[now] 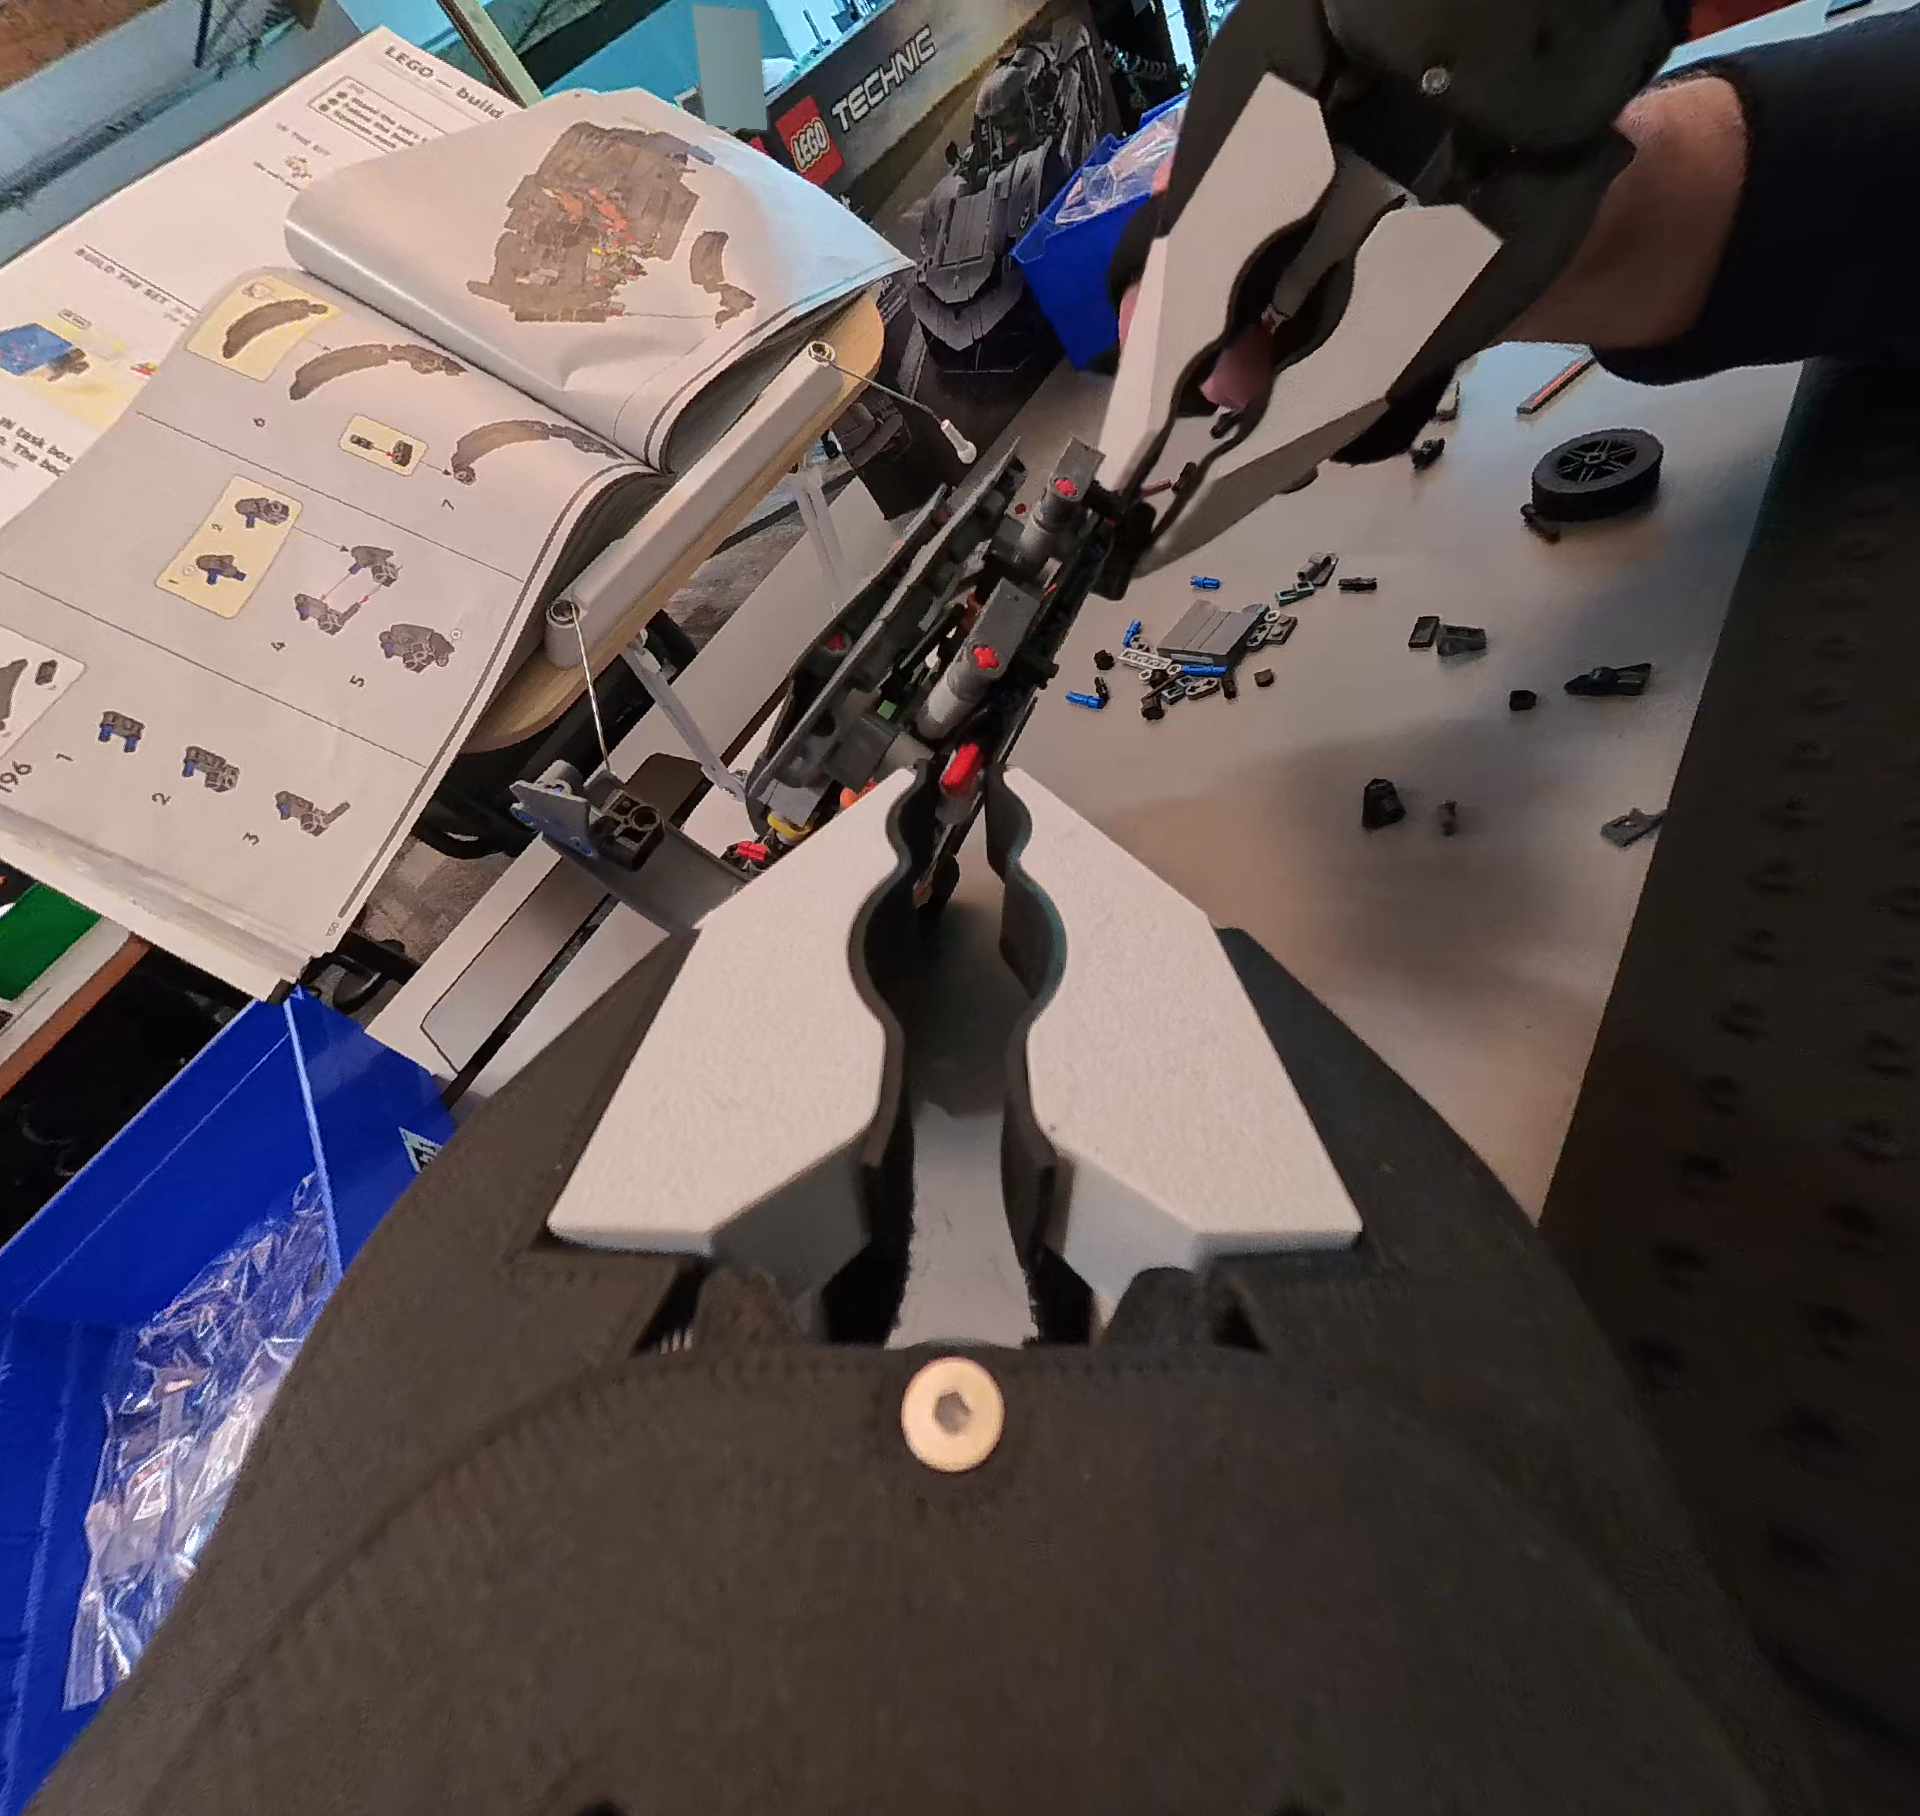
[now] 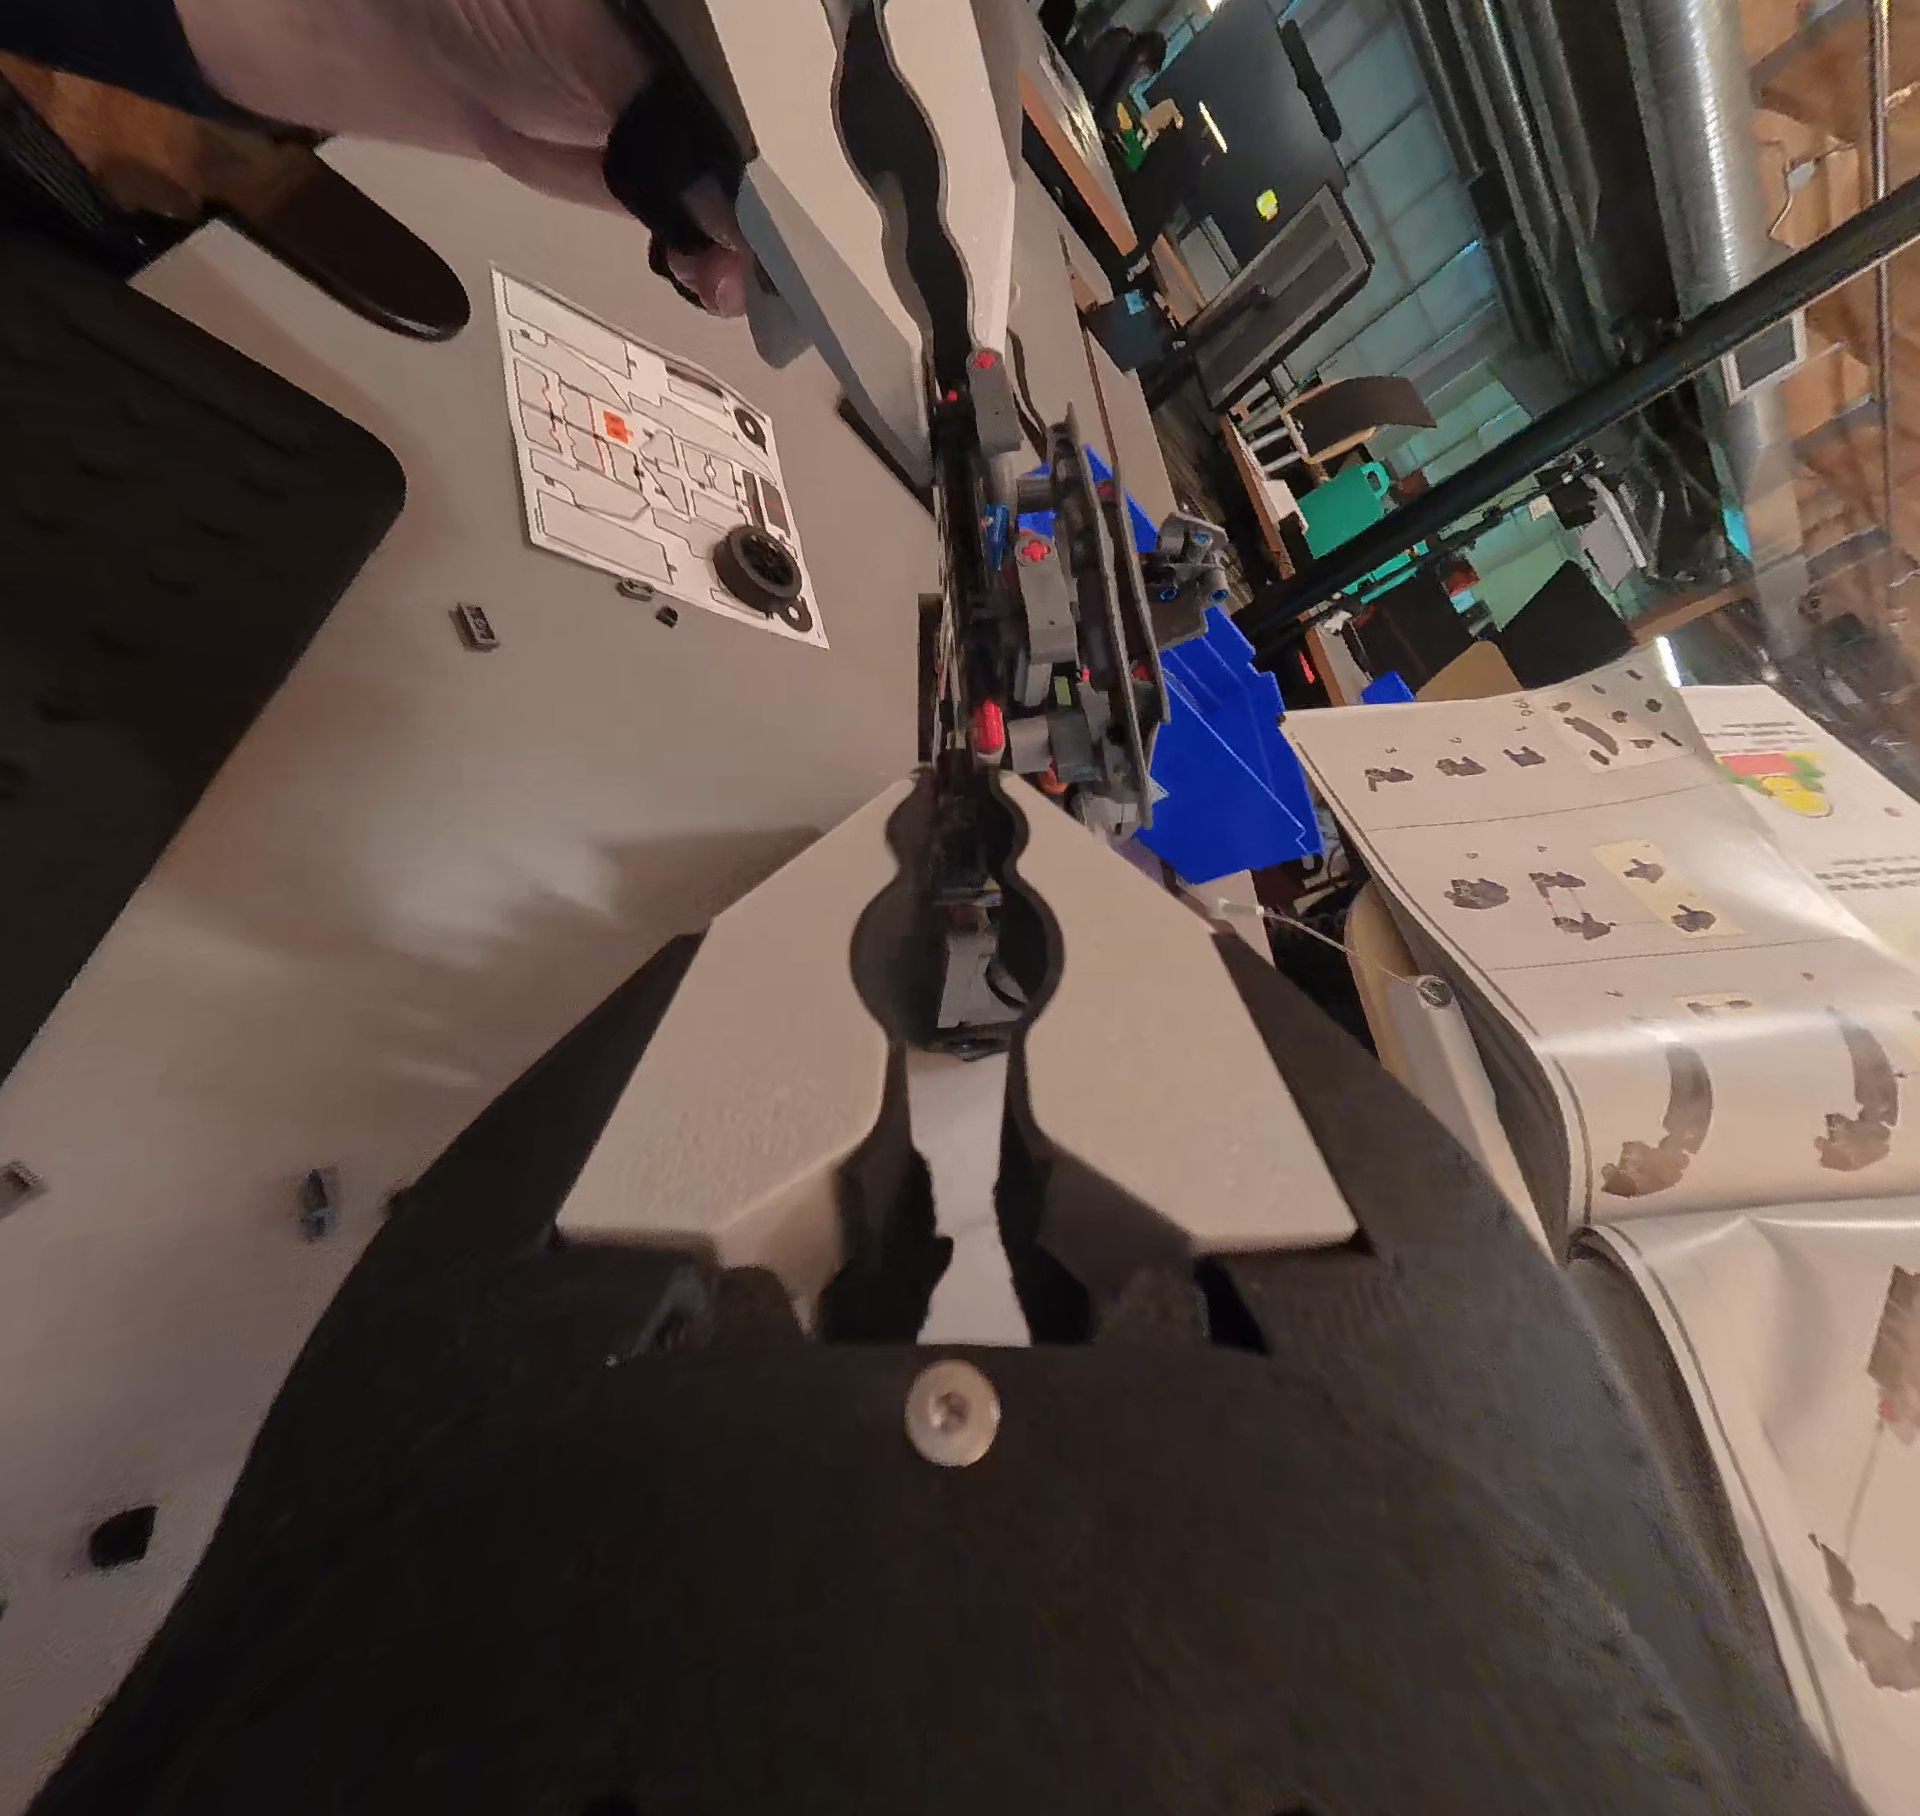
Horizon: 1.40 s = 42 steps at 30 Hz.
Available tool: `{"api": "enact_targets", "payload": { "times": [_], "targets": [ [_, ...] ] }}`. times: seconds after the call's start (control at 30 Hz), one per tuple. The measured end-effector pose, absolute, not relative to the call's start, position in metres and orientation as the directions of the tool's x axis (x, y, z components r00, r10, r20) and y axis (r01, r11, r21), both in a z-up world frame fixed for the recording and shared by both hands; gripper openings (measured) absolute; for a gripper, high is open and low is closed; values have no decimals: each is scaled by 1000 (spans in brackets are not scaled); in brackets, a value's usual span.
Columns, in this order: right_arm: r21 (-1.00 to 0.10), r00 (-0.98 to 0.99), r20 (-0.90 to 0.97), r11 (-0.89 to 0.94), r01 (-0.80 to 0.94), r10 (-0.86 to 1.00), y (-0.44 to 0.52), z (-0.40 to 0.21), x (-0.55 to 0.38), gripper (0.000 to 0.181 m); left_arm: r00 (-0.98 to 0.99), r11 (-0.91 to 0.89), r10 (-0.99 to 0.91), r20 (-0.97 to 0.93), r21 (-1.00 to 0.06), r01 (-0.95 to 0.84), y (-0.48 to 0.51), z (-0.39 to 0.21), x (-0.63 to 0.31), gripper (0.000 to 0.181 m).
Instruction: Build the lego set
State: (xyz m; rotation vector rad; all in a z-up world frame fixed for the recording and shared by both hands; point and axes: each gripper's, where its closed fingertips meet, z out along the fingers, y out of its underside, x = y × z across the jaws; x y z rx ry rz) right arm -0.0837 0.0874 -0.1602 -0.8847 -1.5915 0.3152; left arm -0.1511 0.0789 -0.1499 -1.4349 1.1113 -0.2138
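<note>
Both grippers clamp the same grey-and-black Lego Technic assembly [image 1: 935,644], which hangs edge-on above the table between them. At the lower middle of the left wrist view, the left gripper [image 1: 951,784] has its pale fingers [image 1: 790,987] closed on the near end of the model, next to a red pin. From the upper right of that frame the right gripper [image 1: 1127,519] reaches down, a person's hand [image 1: 1662,208] behind it, its tips pinched on the far end of the model. The right wrist view shows the same hold mirrored: the right gripper [image 2: 956,790] is clenched around the dark edge of the assembly [image 2: 1049,623] at centre frame, and the left gripper [image 2: 961,353] comes down from the top and grips the opposite end.

An open instruction booklet [image 1: 343,540] leans on a stand at the left of the left wrist view. Behind it, at the top centre, stands the set's box [image 1: 935,135]. A blue bin [image 1: 187,1299] with clear bags of parts fills the lower left corner. Loose small pieces [image 1: 1205,654] are scattered on the grey table [image 1: 1351,883] at right of centre, and a black wheel [image 1: 1595,473] lies farther right. In the right wrist view a sticker sheet [image 2: 644,457] lies flat on the table in the upper left, with another black wheel [image 2: 756,569] on its lower corner.
</note>
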Motion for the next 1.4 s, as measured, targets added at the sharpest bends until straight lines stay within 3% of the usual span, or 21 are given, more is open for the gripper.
{"api": "enact_targets", "payload": {
  "times": [0.77, 1.4],
  "targets": [
    [-647, 13, 732, 688, 329, 682, 86, -153, -83, 5, 502, 212, -721, -478, -842, -497, 77, -149, -152, 6],
    [-716, -24, 662, 641, 275, 749, 82, -147, -82, 4, 467, 218, -729, -501, -816, -535, 75, -149, -151, 6]
  ]
}}
